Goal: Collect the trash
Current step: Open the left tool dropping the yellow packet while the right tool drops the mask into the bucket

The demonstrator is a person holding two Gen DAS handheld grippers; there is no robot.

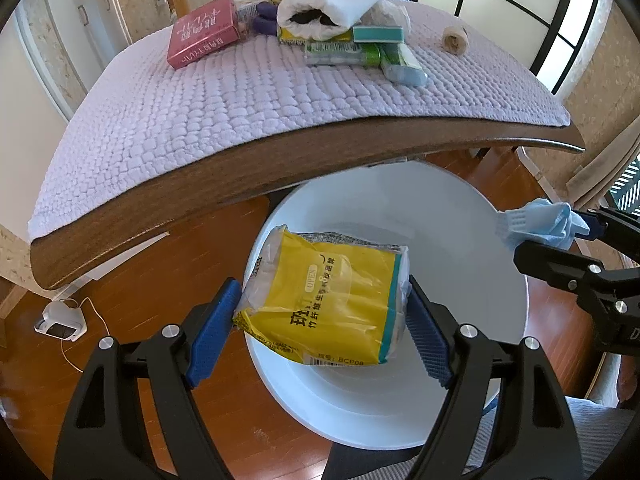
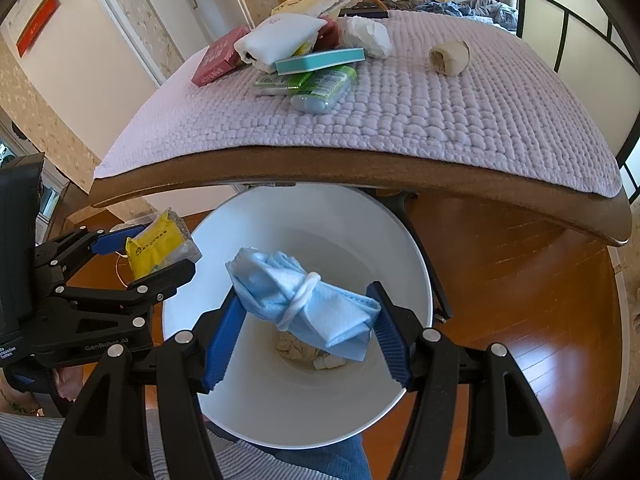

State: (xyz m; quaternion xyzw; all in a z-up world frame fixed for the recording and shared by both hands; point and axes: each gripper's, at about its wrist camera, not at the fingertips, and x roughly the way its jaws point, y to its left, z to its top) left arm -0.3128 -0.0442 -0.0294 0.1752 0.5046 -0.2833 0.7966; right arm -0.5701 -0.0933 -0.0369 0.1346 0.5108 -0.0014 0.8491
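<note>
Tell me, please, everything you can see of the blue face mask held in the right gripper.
The face mask is light blue, of soft pleated fabric, folded and crumpled into a bundle, with its white ear loop wound around the middle. It lies tilted, clamped at both ends between the blue pads of the right gripper. It hangs above the open white bin, touching nothing but the pads. Crumpled paper lies at the bin's bottom beneath it.

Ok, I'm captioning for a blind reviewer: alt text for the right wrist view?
The right gripper holds a crumpled blue face mask over a white bin. Left of it, the left gripper holds a yellow packet.
</note>
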